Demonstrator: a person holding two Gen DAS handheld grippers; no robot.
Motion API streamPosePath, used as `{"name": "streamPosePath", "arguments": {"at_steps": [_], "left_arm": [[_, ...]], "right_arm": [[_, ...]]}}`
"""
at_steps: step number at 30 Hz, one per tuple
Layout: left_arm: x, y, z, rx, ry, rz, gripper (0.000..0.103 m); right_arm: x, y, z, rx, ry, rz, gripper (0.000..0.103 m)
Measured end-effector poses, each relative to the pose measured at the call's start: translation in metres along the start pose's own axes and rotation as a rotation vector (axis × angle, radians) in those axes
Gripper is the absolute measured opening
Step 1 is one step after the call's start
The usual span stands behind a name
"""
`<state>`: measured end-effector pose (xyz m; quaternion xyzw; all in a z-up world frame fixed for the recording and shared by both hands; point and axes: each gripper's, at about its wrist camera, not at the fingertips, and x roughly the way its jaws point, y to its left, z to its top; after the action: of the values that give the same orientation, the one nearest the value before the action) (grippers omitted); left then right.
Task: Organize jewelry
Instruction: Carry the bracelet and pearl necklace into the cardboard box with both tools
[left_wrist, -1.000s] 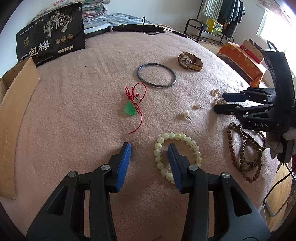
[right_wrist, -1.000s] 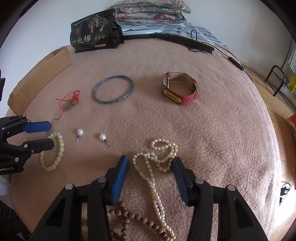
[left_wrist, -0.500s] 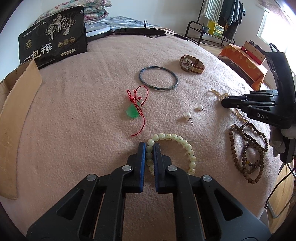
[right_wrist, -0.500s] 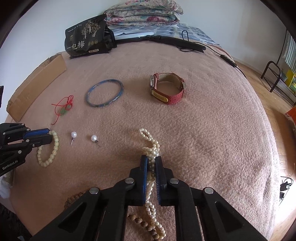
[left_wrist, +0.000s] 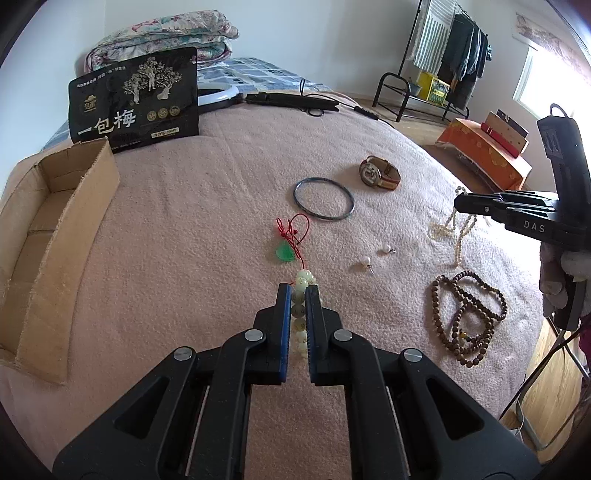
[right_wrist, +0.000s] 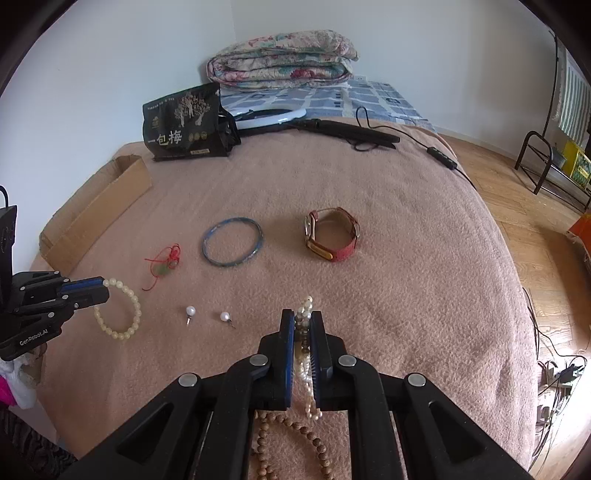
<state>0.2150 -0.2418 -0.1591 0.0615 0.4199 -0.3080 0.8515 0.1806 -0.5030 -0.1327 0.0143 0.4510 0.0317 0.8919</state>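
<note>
Where clamped, round glossy pale beads (left_wrist: 300, 291); nubbly pearl strand (right_wrist: 305, 314).

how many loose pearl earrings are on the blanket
2: one pearl earring lies nearer the pale bead bracelet, the other beside it, nearer the right gripper.

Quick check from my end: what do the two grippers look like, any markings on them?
Both are black plastic clamp-style tools with silver rivets and blue pads on the fingers. The left gripper carries white "GenRobot.AI" lettering; the right gripper reads "DAS". A white glove shows at the right one.
</note>
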Motion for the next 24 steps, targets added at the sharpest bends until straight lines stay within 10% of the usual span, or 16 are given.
{"name": "streamPosePath", "arguments": {"at_steps": [24], "left_arm": [[-0.102, 0.064, 0.003, -0.098, -0.154, 0.084, 0.005]], "right_arm": [[-0.062, 0.071, 0.047, -0.087, -0.119, 0.027, 0.001]]}}
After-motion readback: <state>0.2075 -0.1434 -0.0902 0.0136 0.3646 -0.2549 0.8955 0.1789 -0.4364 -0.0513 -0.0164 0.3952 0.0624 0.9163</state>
